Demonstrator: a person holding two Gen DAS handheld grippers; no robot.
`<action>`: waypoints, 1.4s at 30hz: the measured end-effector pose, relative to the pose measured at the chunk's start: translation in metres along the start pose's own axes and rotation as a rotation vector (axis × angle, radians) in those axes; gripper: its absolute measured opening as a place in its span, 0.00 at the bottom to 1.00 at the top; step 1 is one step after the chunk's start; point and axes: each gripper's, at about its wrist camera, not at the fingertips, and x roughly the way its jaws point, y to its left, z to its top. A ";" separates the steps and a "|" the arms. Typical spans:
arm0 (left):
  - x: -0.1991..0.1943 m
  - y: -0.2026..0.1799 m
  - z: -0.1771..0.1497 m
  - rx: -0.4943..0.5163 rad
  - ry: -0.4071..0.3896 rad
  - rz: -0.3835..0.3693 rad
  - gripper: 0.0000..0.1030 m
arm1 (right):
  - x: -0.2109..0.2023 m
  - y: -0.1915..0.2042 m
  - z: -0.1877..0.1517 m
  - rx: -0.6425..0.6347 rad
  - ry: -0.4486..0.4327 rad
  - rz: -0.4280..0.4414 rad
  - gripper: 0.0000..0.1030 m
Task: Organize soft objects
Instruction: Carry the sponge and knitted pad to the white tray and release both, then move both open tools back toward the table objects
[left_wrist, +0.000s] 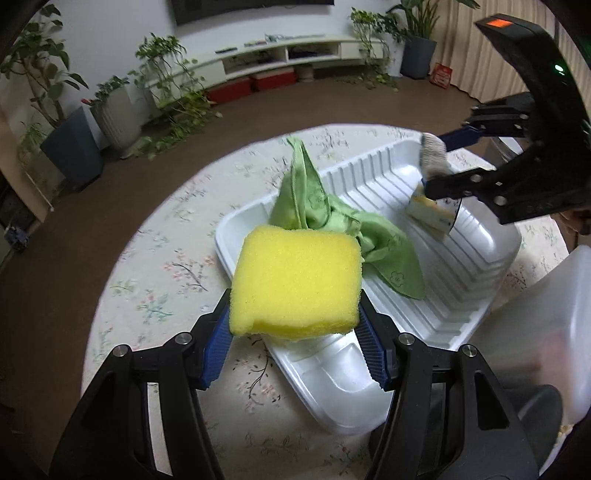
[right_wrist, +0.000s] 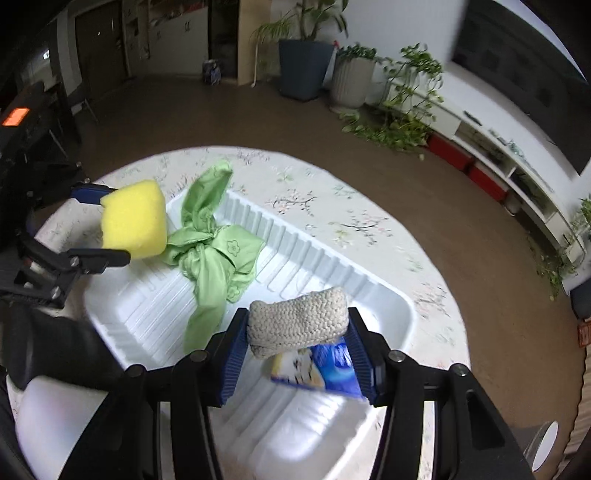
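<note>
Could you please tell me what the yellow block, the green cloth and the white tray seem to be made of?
Yellow block: looks like open-cell foam sponge, matte, with a finely pitted surface.
Green cloth: thin woven fabric with a slight sheen; it drapes and bunches, with stitched flowers.
White tray: probably thin moulded plastic, glossy, with ribbed walls.

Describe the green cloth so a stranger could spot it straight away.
Find the round table with the floral cover, then the white ribbed tray on it. The green cloth lies crumpled in the tray, one corner draped over the rim. It is the only green item and the only one not held; the yellow sponge and grey knitted pad are gripped.
</note>
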 end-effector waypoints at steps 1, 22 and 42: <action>0.004 0.000 0.000 0.004 0.006 -0.001 0.57 | 0.005 -0.002 0.001 0.002 0.010 0.002 0.53; 0.005 0.001 0.005 -0.040 -0.013 -0.050 0.73 | 0.010 -0.018 -0.015 0.053 0.001 0.012 0.64; -0.141 -0.067 -0.130 -0.197 -0.229 -0.052 0.82 | -0.162 0.009 -0.188 0.346 -0.254 0.052 0.84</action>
